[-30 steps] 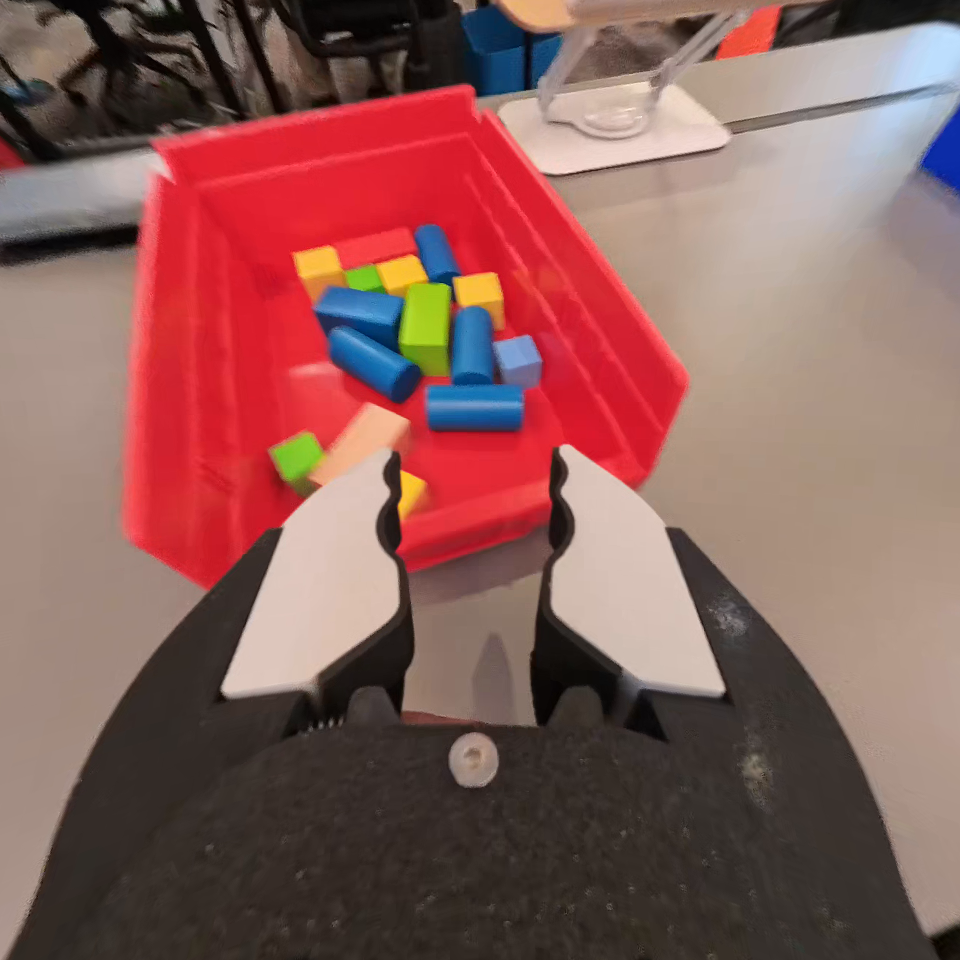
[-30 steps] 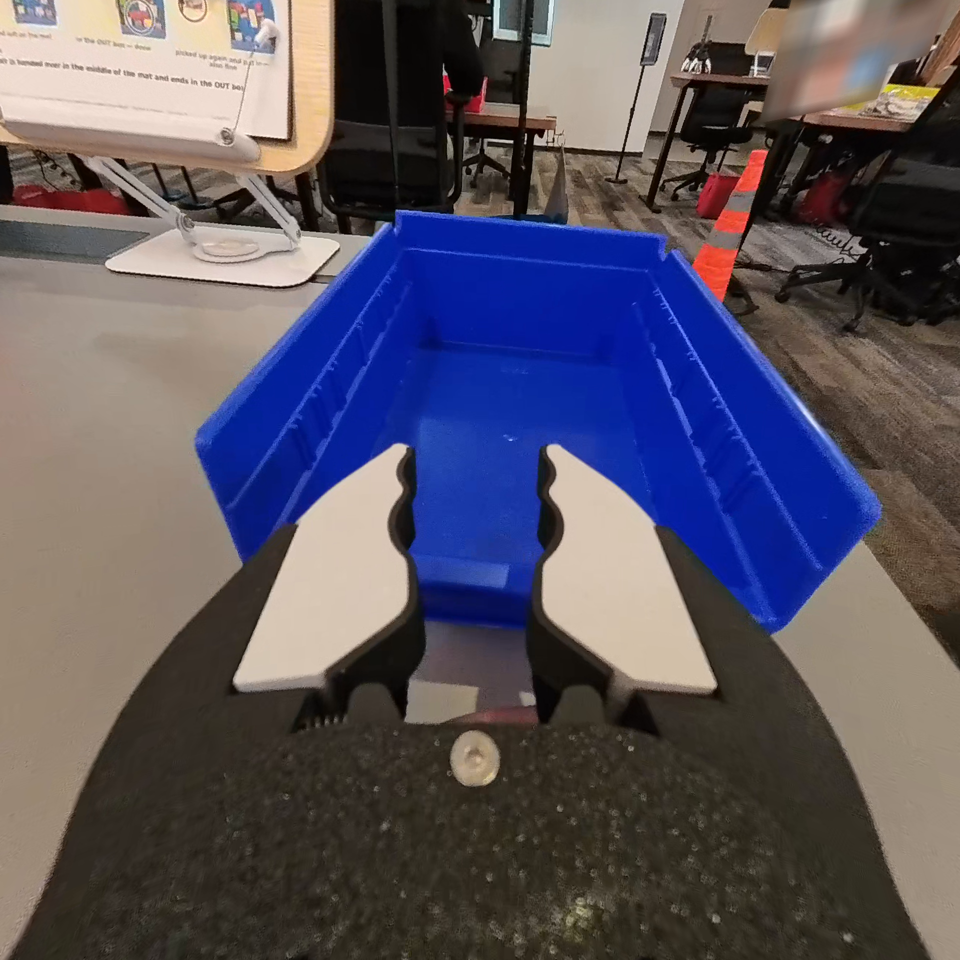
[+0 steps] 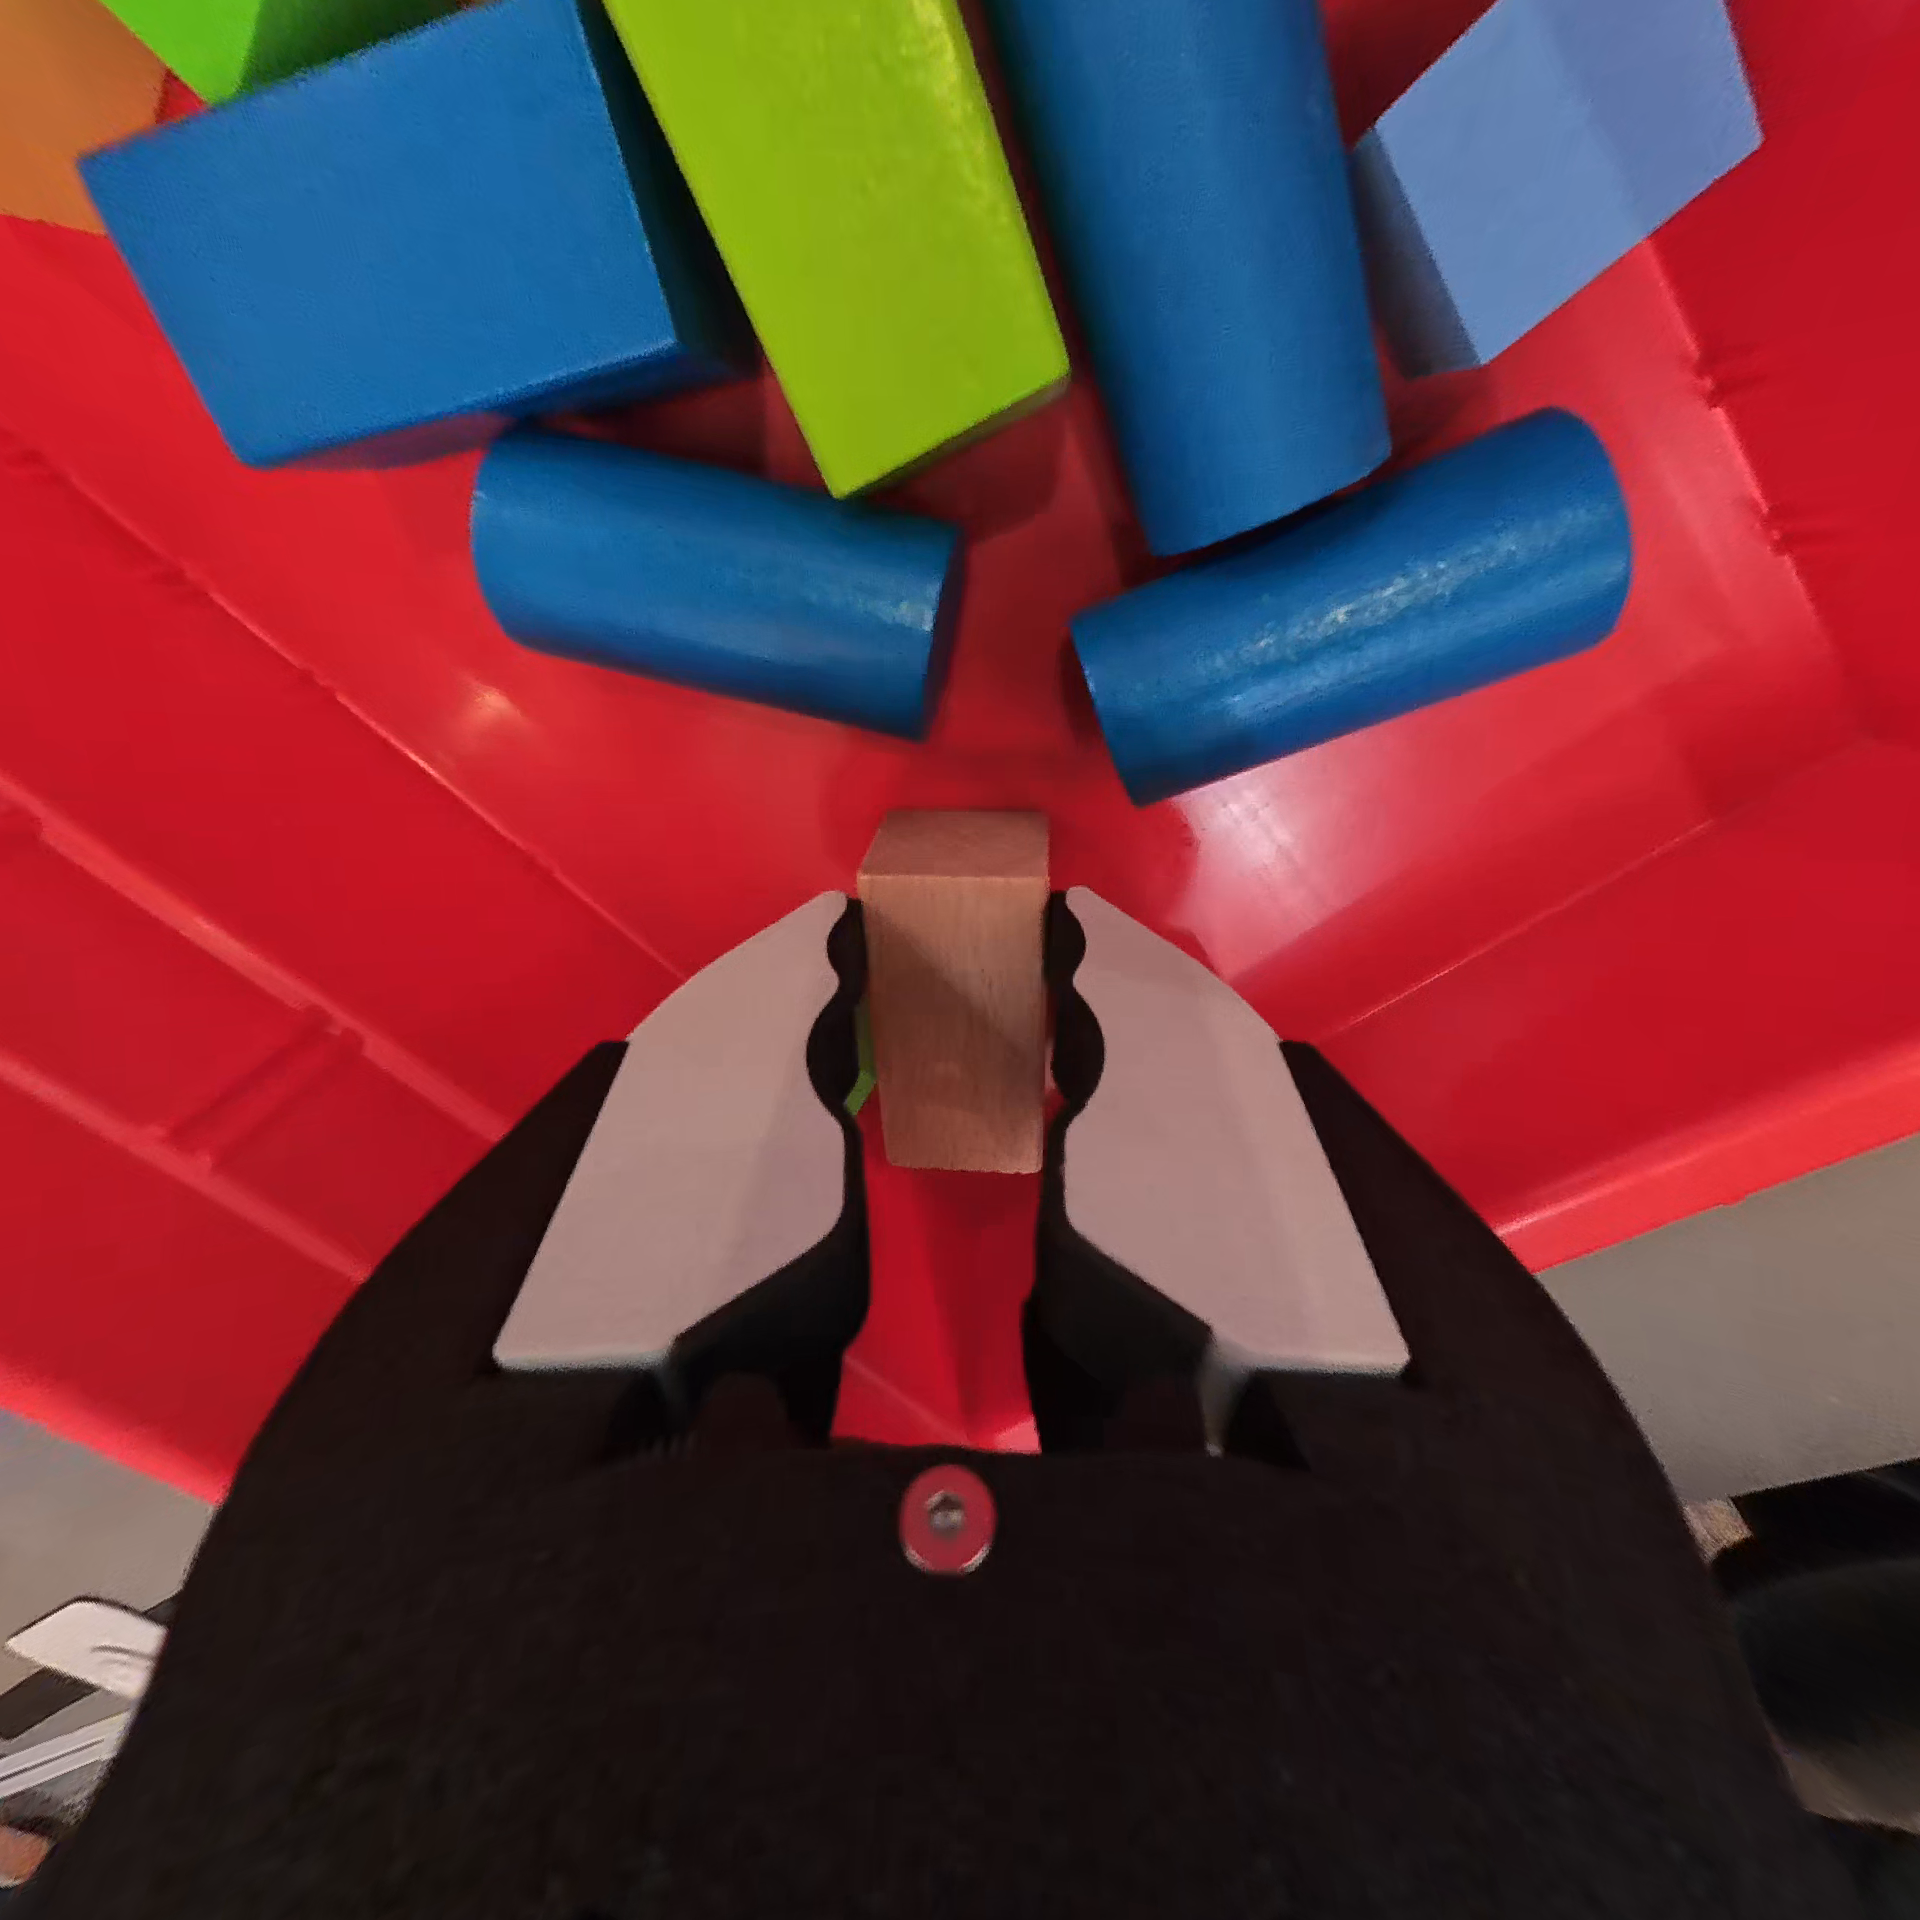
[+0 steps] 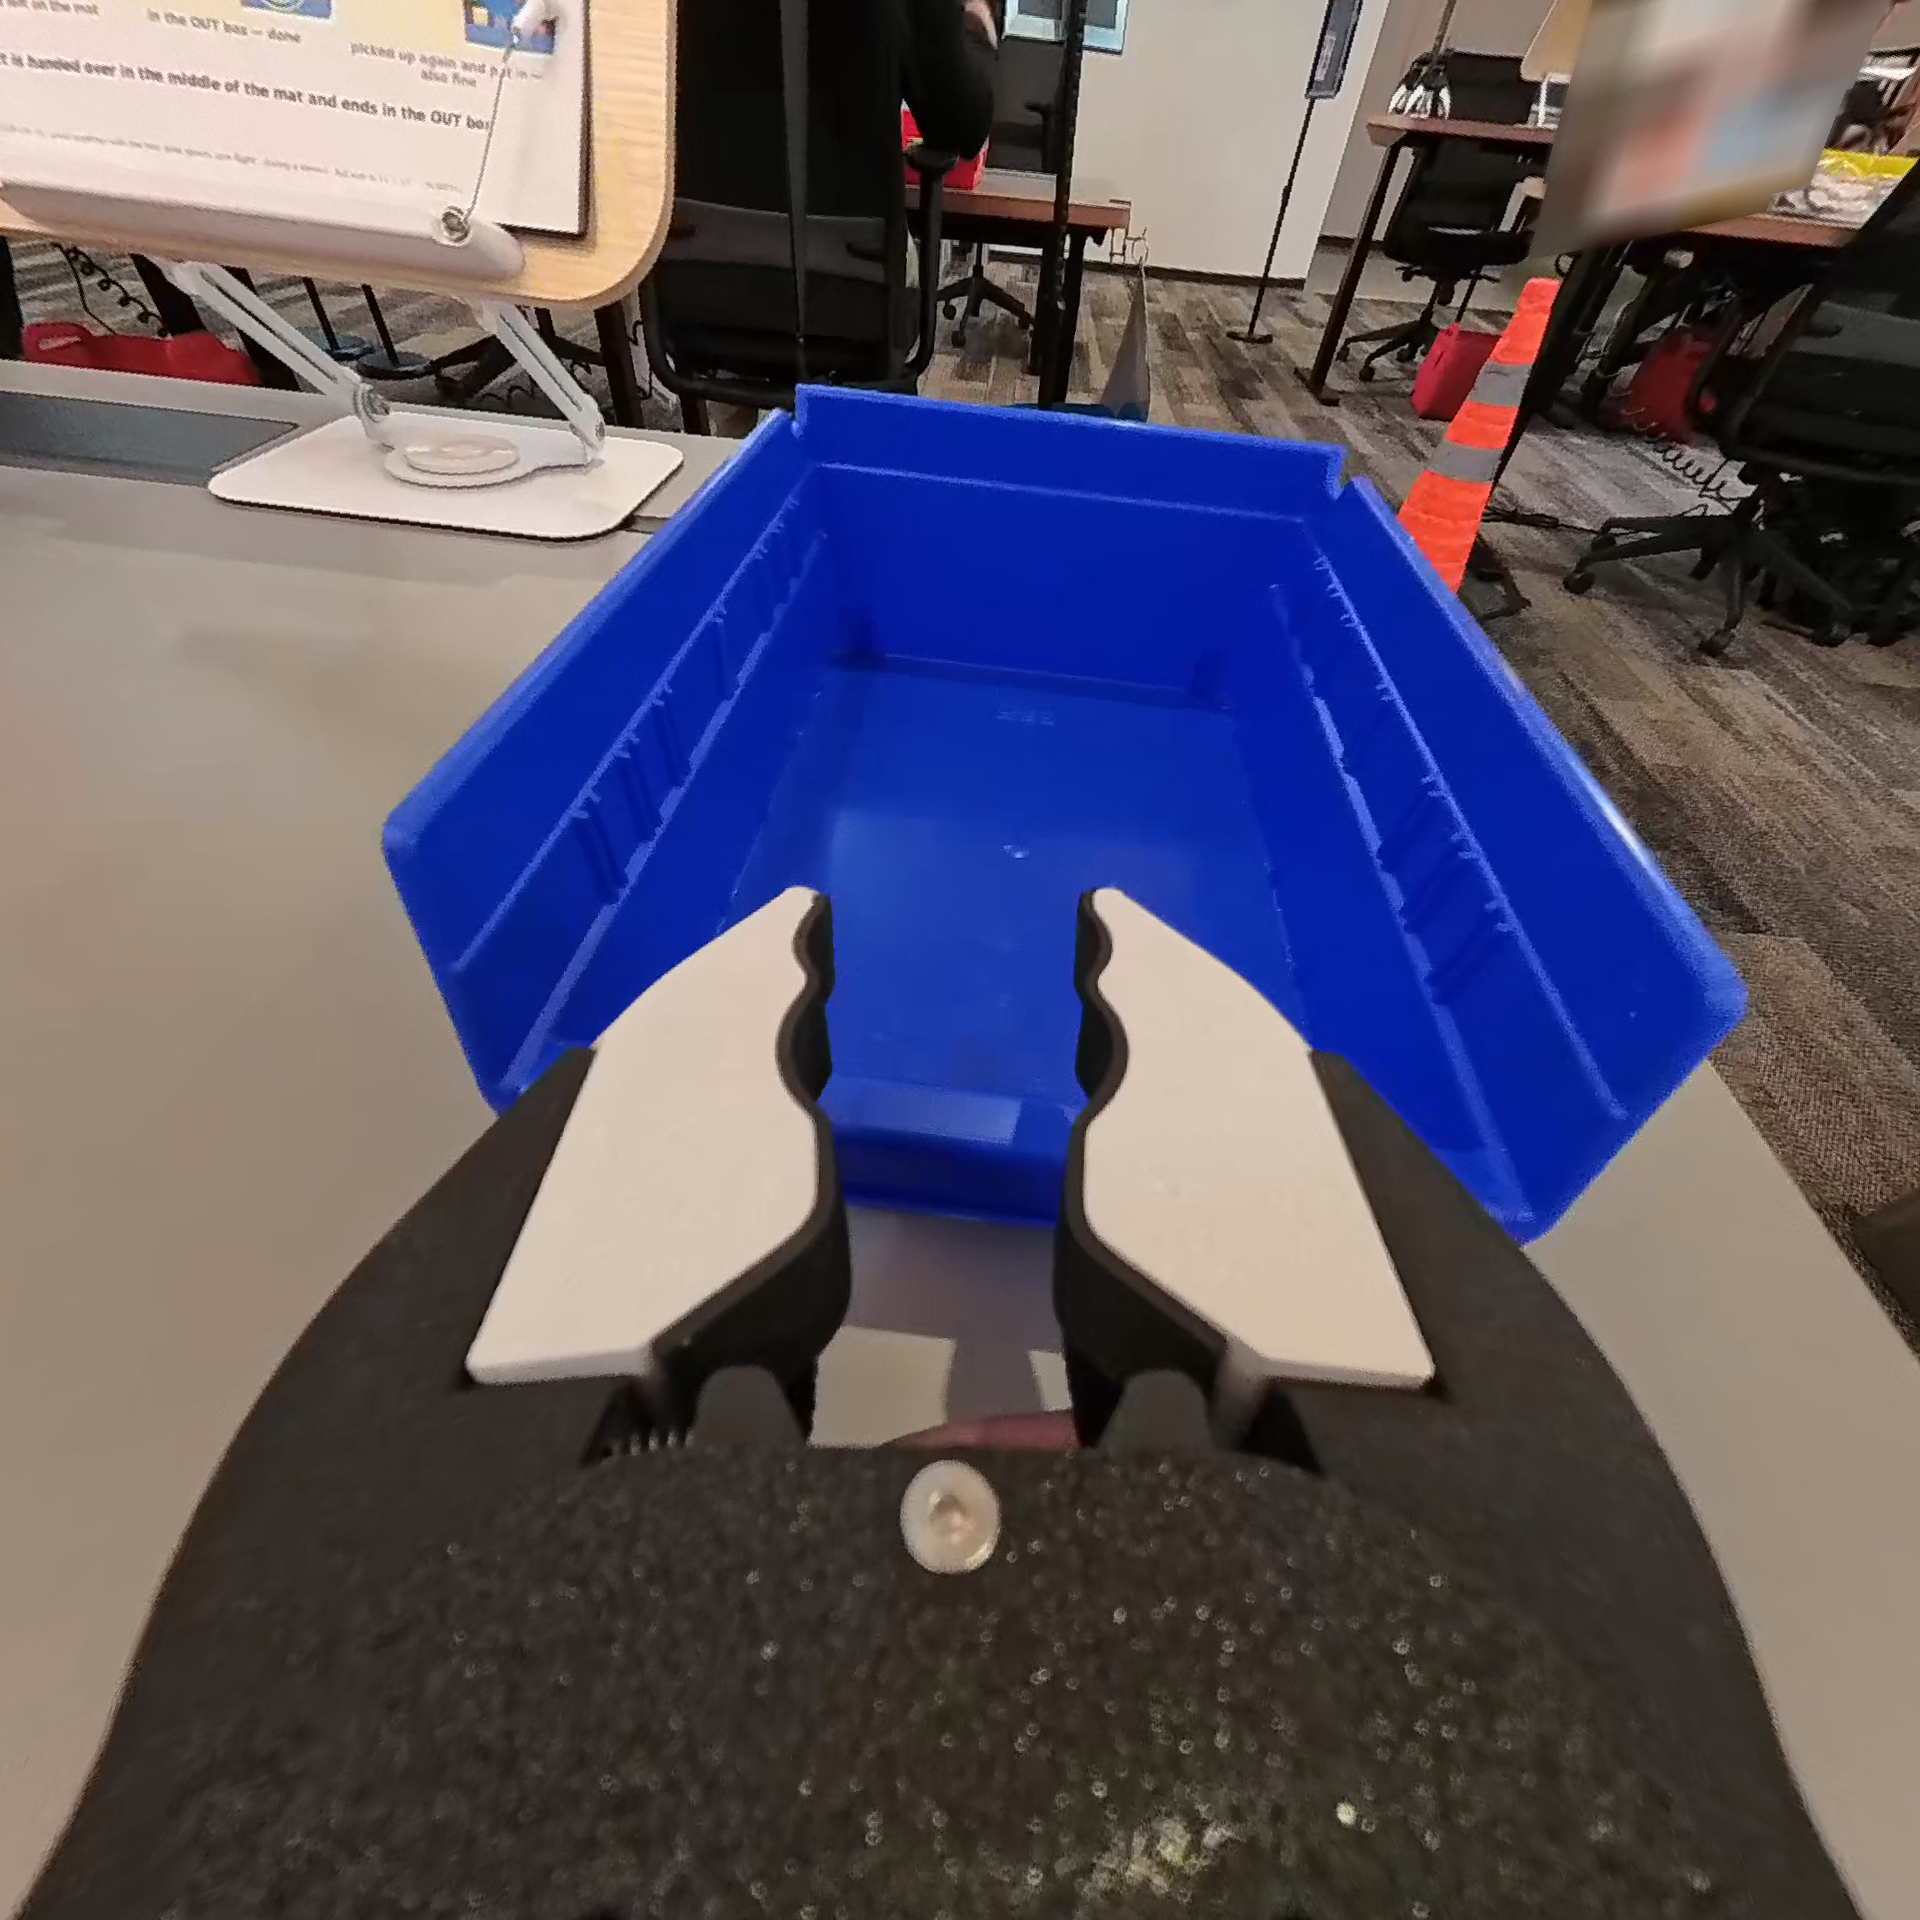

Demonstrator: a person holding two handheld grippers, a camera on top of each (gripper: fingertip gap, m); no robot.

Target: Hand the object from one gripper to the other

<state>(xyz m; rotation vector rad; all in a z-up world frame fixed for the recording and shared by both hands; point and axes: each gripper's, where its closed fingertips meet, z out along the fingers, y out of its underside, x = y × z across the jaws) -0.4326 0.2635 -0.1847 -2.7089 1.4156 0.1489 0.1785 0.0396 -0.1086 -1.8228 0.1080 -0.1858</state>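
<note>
Wood block (image 3: 956,1023) clamped in left claw (image 3: 954,914), underside hidden, right claw (image 4: 954,914) wide, empty

Printed matter in your right wrist view only

You have a white printed sheet (image 4: 312,104) clipped to the tilted wooden board (image 4: 629,156) at top left, carrying lines of black type and small coloured pictures along its upper edge. The blue bin (image 4: 582,831) bears a tiny moulded mark (image 4: 1023,715) on its floor by the far wall, too small to read. A dark sign (image 4: 1333,47) on a pole stands far behind, illegible. Your left wrist view shows no writing.
</note>
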